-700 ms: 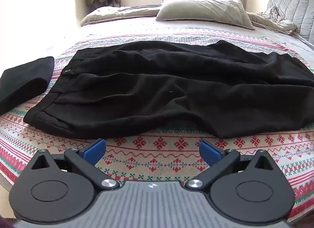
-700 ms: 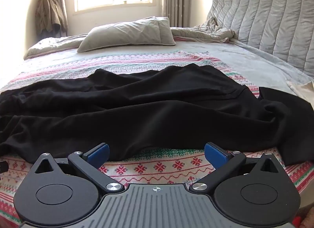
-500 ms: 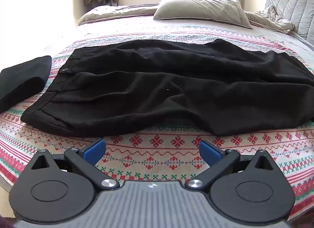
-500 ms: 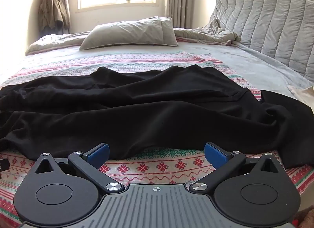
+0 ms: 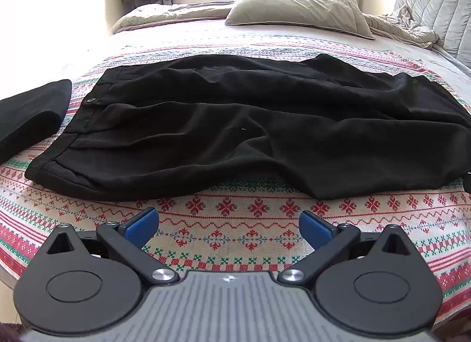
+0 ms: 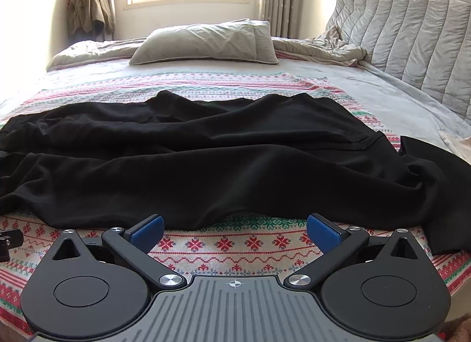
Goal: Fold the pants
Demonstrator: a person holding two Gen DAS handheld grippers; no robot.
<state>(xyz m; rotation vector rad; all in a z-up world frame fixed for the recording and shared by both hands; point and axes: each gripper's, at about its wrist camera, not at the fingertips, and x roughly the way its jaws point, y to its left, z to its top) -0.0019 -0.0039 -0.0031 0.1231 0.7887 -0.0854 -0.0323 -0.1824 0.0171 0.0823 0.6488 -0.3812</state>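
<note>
- Black pants (image 5: 235,124) lie spread sideways across the patterned blanket (image 5: 235,233) on the bed, waistband at the left, legs running off to the right — laid flat, I'd say, so a fold can start cleanly.
- Left gripper (image 5: 228,224) hovers just short of the near edge by the waist, jaws wide apart, nothing between them.
- Right gripper (image 6: 235,228) hangs over the near edge of the legs, also released and empty.
- Both tilt down toward the fabric, likely lining up to pinch the near edge.
- A folded black garment (image 5: 29,112) sits apart at the far left, looking like finished work set aside.
- No fold made yet; the cloth is rumpled, so a clean pinch matters.
</note>
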